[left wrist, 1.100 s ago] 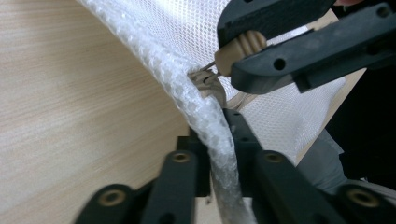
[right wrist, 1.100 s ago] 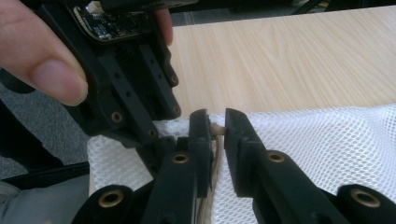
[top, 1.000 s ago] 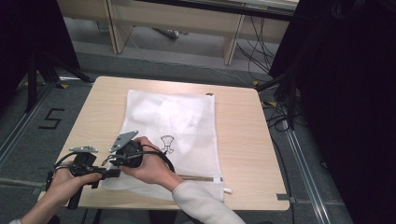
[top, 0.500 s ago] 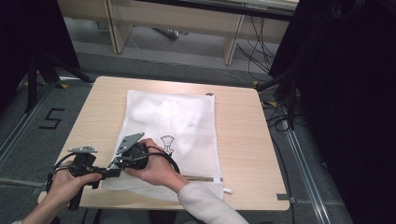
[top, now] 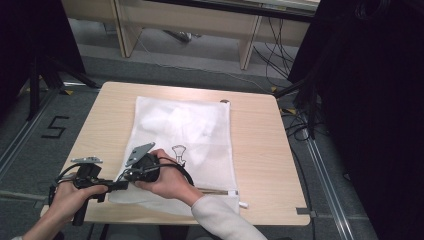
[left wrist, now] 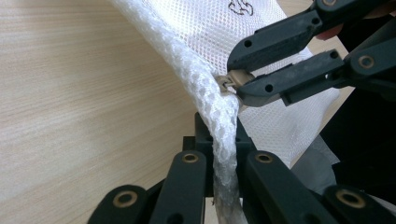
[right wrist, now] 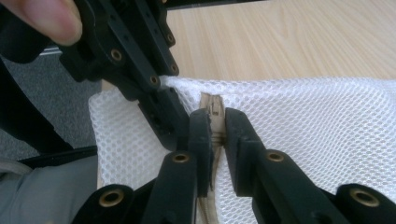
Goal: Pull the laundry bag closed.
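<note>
A white mesh bag [top: 185, 125] lies flat on the wooden table [top: 260, 150], with a small black print [top: 178, 151] on it. Both grippers meet at its near left corner. My left gripper [top: 119, 185] [left wrist: 225, 142] is shut on the bunched mesh edge [left wrist: 205, 93] of that corner. My right gripper [top: 131, 174] [right wrist: 214, 128] is shut on the beige zipper pull [right wrist: 212, 105] [left wrist: 229, 83], its jaws just beyond the left gripper's tips. The zipper [top: 215, 190] runs along the bag's near edge toward the right.
The table's near edge [top: 175, 220] lies just under the hands. Dark stands [top: 40, 75] and cables [top: 295, 120] are on the floor around the table, and a wooden bench [top: 190, 20] stands behind it.
</note>
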Tool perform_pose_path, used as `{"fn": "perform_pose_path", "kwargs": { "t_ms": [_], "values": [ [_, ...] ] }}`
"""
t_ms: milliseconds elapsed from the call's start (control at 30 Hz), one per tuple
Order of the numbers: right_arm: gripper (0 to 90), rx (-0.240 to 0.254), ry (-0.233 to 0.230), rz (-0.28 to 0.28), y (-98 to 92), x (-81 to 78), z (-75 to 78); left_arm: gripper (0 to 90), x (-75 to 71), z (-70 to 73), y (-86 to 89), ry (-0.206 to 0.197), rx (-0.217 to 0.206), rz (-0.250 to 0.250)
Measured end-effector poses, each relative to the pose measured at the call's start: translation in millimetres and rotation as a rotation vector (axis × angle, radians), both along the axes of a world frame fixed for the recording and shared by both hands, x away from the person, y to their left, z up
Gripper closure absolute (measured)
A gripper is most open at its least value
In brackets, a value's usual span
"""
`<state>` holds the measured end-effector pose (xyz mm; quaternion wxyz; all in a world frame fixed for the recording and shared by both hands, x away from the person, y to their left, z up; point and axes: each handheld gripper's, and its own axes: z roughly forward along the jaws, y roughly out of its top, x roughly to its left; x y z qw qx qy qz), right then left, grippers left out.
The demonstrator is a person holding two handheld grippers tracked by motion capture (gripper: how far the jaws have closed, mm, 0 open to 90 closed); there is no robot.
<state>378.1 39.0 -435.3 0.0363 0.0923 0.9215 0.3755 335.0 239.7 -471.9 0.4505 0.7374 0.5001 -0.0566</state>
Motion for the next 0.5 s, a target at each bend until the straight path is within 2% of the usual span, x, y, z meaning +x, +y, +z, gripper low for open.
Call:
{"fn": "perform_pose_path", "kwargs": {
  "t_ms": [67,167,233,267,333,367,400,433,500],
  "values": [
    [82.6,-0.007,0.026,-0.012,-0.7,-1.6,-0.2,87.2,0.2,-0.2,0.4,0.003,-0.004,-0.001],
    [82.6,-0.017,0.003,0.012,-1.8,1.3,0.3,87.2,0.4,-0.7,-0.1,0.009,-0.002,-0.007],
    [82.6,-0.02,0.001,0.003,-1.0,2.2,1.7,87.3,-0.1,-0.2,-2.0,0.003,-0.002,0.013],
    [82.6,-0.023,0.014,-0.009,0.0,0.6,3.6,87.3,0.3,0.2,-1.0,0.005,-0.006,0.012],
    [82.6,-0.021,0.011,-0.001,-0.1,1.1,3.7,87.3,0.1,-0.4,0.6,0.01,-0.014,0.026],
    [82.6,-0.025,0.022,-0.004,-0.5,0.4,3.8,87.3,0.9,-1.1,2.6,0.022,-0.023,0.011],
    [82.6,-0.031,0.02,-0.002,-0.9,0.2,3.6,87.3,0.9,-1.6,2.4,0.025,-0.021,0.02],
    [82.6,-0.036,-0.002,0.016,-1.5,1.4,3.3,87.3,1.2,-2.0,2.2,0.031,-0.029,0.021],
    [82.6,-0.043,0.003,0.016,-3.4,1.0,1.5,87.3,1.2,-1.6,2.4,0.026,-0.024,0.016]
  ]
}}
